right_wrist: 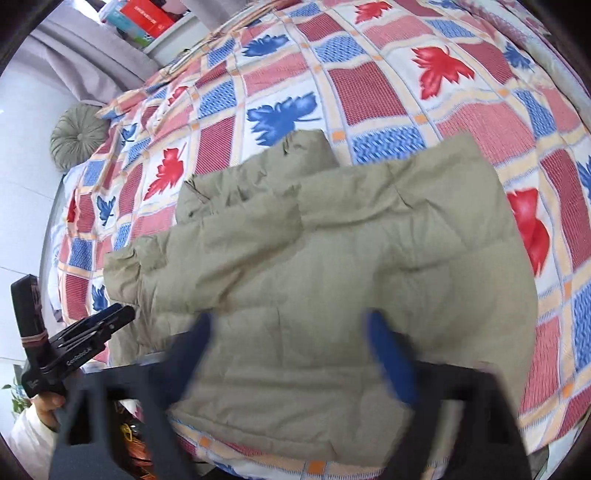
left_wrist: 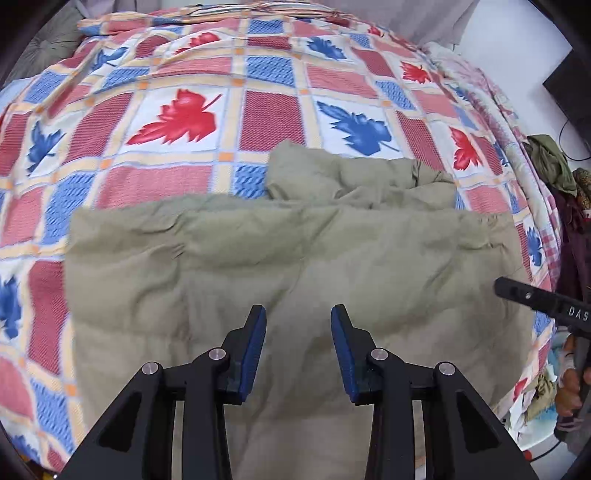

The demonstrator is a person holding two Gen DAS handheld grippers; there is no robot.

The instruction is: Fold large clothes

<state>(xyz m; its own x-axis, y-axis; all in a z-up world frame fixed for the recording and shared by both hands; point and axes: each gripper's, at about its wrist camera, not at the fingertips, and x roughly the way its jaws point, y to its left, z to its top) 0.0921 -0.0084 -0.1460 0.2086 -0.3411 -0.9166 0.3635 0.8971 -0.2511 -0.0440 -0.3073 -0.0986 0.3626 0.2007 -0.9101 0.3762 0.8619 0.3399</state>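
Observation:
A khaki puffer jacket lies partly folded on a bed, with a sleeve or collar part bunched at its far side. My left gripper is open and empty, hovering just above the jacket's near part. The jacket also shows in the right wrist view. My right gripper is open and empty above the jacket's near edge, its fingers blurred by motion. The right gripper's tip shows at the right edge of the left wrist view, and the left gripper at the lower left of the right wrist view.
The bed is covered by a checked quilt with red and blue leaf prints. A round grey cushion lies at the bed's head. A pile of clothes sits beside the bed. Boxes stand on a shelf.

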